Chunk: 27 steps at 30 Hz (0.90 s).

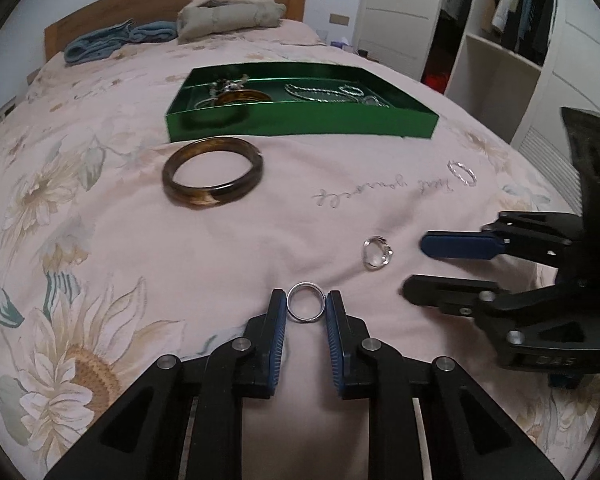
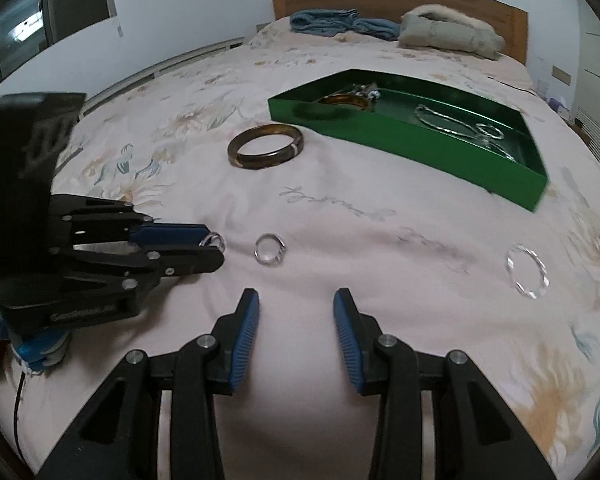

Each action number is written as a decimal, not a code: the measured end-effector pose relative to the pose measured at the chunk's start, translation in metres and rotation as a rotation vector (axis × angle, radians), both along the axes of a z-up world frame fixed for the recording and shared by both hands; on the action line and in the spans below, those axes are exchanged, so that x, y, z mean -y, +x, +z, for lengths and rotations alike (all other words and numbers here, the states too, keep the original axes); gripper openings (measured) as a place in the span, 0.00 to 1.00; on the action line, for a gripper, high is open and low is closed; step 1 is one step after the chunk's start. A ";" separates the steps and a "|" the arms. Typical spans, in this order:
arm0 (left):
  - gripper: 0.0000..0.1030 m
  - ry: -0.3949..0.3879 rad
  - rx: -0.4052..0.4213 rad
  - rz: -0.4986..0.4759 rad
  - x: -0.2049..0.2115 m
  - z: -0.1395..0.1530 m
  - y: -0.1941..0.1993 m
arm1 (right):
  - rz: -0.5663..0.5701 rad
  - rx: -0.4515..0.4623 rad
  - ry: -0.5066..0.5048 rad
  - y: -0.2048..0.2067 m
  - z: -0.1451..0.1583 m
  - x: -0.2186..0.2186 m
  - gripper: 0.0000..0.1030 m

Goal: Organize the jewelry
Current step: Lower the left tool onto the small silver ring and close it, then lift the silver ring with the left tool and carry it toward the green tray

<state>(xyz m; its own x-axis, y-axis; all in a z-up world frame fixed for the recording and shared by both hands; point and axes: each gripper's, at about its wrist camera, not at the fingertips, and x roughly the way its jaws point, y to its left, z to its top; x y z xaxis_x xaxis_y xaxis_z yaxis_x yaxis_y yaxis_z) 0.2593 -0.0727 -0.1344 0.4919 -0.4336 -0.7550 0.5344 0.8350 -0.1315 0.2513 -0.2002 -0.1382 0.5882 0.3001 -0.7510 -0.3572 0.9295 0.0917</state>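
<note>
L gripper (image 1: 306,300) angled down at bedspread (image 1: 220,248), tips low on fabric w/ plain silver ring (image 1: 305,301) between blue pads (image 1: 279,312); both pads right against ring's rim, so clenched on it, ring lying flat. Same grip seen side-on from R wrist cam: ring (image 2: 213,240) poking out at L gripper's (image 2: 214,246) tips.

R gripper (image 2: 296,304) also tilted down, jaws parted, nothing between them, just bare fabric; in L wrist view R gripper (image 1: 414,266) coming in from right edge, tips near but apart from second silver ring (image 1: 377,252) w/ small raised setting. Same ring (image 2: 269,250) ahead of R tips, just beside L gripper's tips, not touching.

Thin twisted silver ring (image 1: 462,173) further out near embroidered script, well apart from both grippers. Brown bangle (image 1: 213,179) flat, just in front of green tray (image 1: 300,126), small gap between. Tray wall low, front edge facing grippers; inside: another brown bangle, chains, silver bits, exact pieces hard to tell.

Open fabric between rings and tray, wide and flat. Folded blue cloth (image 1: 116,38) + beige coat (image 1: 228,14) far back by headboard
</note>
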 end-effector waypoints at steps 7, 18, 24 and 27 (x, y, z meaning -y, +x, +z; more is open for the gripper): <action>0.19 -0.084 -0.018 0.038 -0.019 -0.001 0.007 | 0.039 -0.004 -0.052 0.026 -0.007 -0.022 0.35; 0.19 -0.081 -0.006 0.048 -0.019 -0.001 0.006 | 0.051 0.004 -0.094 0.030 -0.012 -0.031 0.18; 0.19 -0.048 0.028 0.084 -0.017 0.008 -0.003 | 0.035 0.024 -0.084 0.024 -0.009 -0.029 0.18; 0.19 -0.045 0.039 0.098 -0.021 0.017 -0.012 | 0.011 0.026 -0.051 0.014 0.001 -0.023 0.18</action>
